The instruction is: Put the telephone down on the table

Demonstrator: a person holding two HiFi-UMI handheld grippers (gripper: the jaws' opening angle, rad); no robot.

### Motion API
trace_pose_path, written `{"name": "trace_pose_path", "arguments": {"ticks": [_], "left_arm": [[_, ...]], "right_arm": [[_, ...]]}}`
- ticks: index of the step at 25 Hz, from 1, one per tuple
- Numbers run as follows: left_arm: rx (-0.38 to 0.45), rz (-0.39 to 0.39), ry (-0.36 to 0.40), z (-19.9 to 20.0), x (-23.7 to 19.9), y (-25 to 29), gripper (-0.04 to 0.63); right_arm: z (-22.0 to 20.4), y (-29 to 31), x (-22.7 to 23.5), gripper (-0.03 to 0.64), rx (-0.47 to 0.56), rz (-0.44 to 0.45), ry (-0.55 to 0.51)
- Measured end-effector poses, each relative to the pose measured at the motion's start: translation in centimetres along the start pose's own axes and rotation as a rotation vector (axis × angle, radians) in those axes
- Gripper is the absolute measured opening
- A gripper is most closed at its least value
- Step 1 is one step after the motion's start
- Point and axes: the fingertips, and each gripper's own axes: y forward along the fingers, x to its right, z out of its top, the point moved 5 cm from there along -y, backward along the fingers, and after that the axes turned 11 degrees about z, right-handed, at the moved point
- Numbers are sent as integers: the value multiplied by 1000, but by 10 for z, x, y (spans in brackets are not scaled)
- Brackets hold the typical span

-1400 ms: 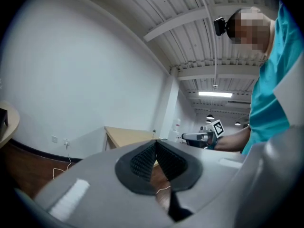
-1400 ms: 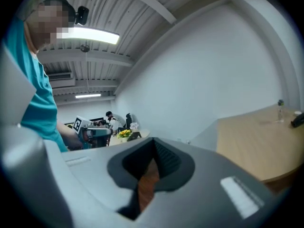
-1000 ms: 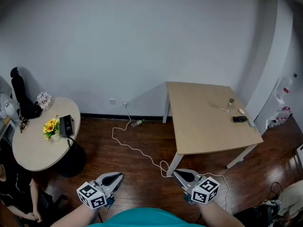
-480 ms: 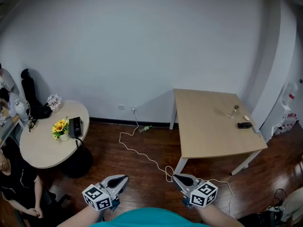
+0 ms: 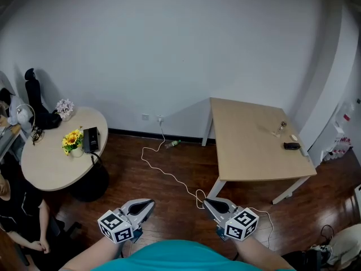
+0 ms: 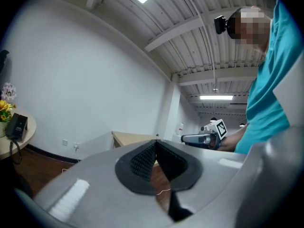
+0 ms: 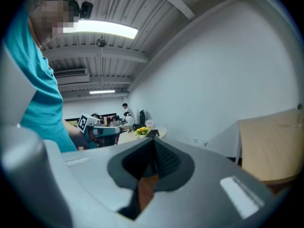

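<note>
The black telephone [image 5: 90, 139] stands on the round table [image 5: 56, 171] at the left, beside a pot of sunflowers [image 5: 71, 142]. In the left gripper view the telephone [image 6: 18, 126] shows small at the left edge. Both grippers are held low in front of the person, over the wooden floor and far from the telephone. My left gripper [image 5: 149, 202] is shut with nothing in it, its tips meeting in its own view [image 6: 156, 141]. My right gripper [image 5: 206, 201] is also shut and holds nothing, seen likewise in its own view [image 7: 153, 139].
A rectangular wooden table [image 5: 248, 151] stands at the right with a small dark object [image 5: 291, 146] and a small bottle [image 5: 280, 129] near its far edge. A white cable [image 5: 169, 174] snakes across the floor. A seated person [image 5: 20, 219] is by the round table.
The head view has shifted, so the round table sits further right in the picture. The left gripper has turned, and the telephone now shows at its view's left edge. Both stay shut.
</note>
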Motion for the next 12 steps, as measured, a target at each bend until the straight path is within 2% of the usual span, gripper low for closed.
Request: {"name": "trace_pose_path", "arguments": {"ticks": [12], "left_arm": [[-3,11,-15,-2,-5,-15,5]], "right_arm": [[-3,3,-8,0,-7,4,-9]]}}
